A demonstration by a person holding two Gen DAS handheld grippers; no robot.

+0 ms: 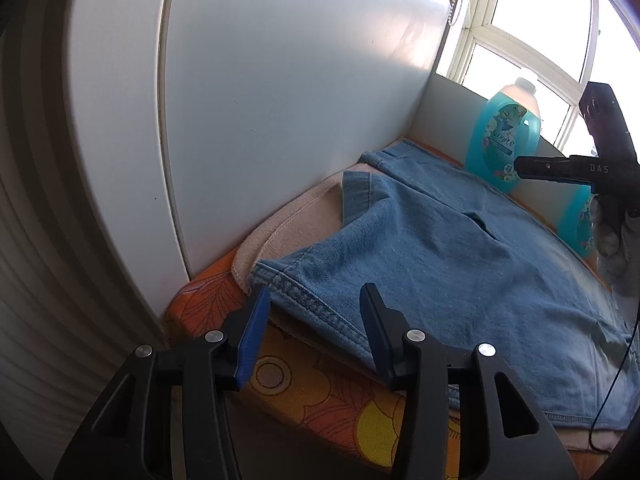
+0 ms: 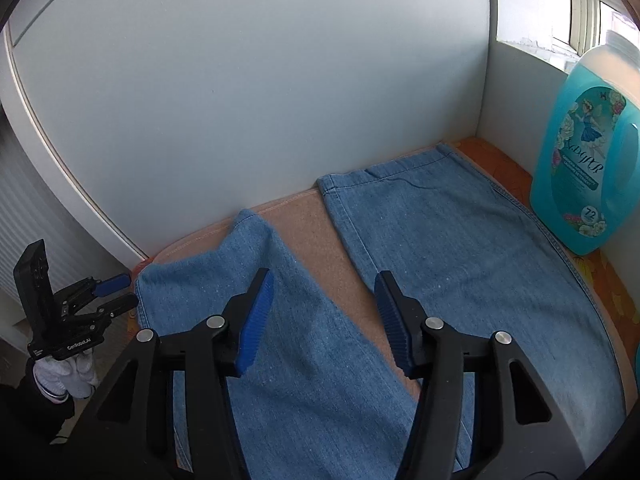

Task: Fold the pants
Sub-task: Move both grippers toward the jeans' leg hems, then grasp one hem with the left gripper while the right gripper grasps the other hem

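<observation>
Blue denim pants (image 1: pixel 460 248) lie flat on a beige cloth. In the right wrist view, two legs (image 2: pixel 460 248) spread apart towards the white wall, showing beige cloth between them. My left gripper (image 1: pixel 314 326) stands open low over a stitched hem corner of the denim. The fabric lies between the blue pads (image 1: pixel 252 332), which do not press it. From the right wrist view, the left gripper (image 2: pixel 120 292) sits at the left leg's outer edge. My right gripper (image 2: pixel 324 312) hovers open over the left leg and the beige gap, holding nothing. Its black tip (image 1: pixel 524 169) shows at the far right.
The beige cloth (image 2: pixel 316 224) covers an orange flowered pad (image 1: pixel 320 396). A white wall panel (image 1: pixel 280 100) stands close behind the pants. A big blue detergent bottle (image 2: pixel 588 160) stands at the right beside the denim, under a window (image 1: pixel 520 20). A gloved hand (image 2: pixel 68 372) holds the left gripper.
</observation>
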